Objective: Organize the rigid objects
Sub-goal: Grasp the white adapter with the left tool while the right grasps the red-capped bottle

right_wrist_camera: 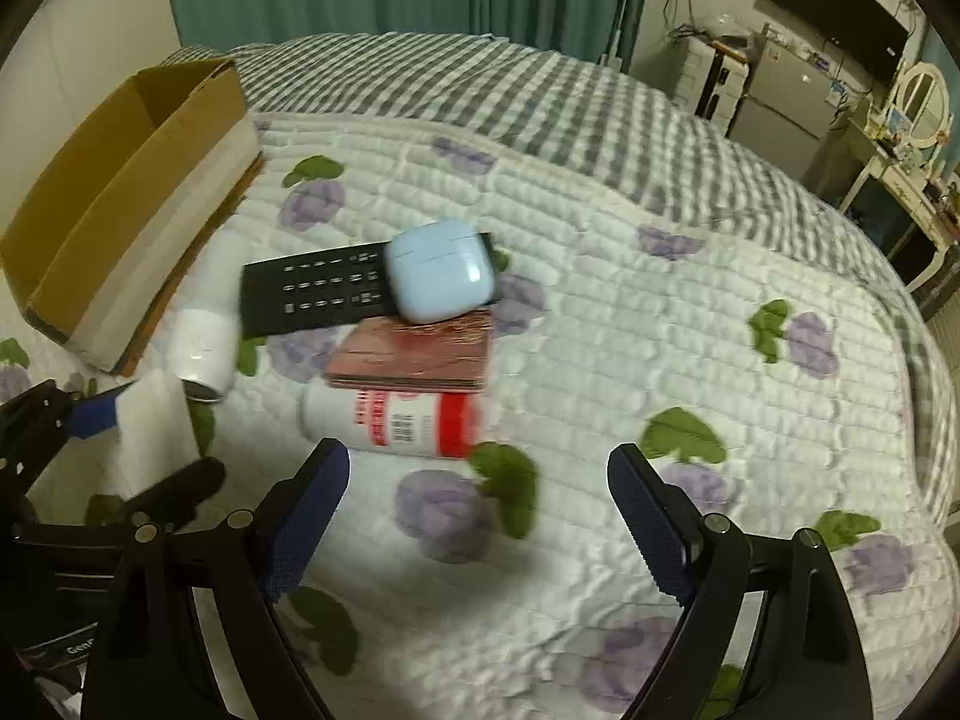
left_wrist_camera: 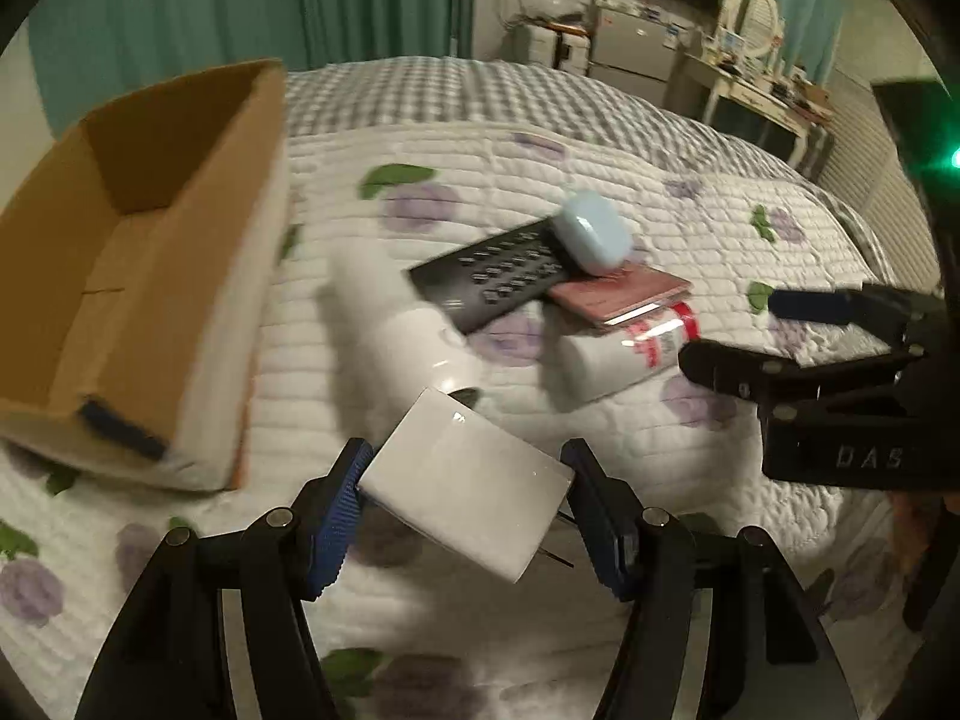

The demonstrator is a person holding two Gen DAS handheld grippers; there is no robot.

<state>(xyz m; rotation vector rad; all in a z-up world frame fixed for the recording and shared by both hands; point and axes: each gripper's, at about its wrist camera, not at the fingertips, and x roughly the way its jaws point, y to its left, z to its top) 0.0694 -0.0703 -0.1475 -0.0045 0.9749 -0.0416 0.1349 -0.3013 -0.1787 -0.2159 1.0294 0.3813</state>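
My left gripper (left_wrist_camera: 462,516) pinches a white charger block (left_wrist_camera: 465,489) above the bed (left_wrist_camera: 600,180), near the cardboard box (left_wrist_camera: 138,276). The grip looks corner-heavy, perhaps; it could twist out on the way over. My right gripper (right_wrist_camera: 480,516) hangs wide apart, empty, near the pill bottle (right_wrist_camera: 393,423).

- We see dim, warm indoor light in both views.
- Strong fisheye bending and dark corners frame each view.
- Motion blur smears the open brown cardboard box (left_wrist_camera: 138,276).
- Small glare spots mark the glossy white rectangular block (left_wrist_camera: 465,489).
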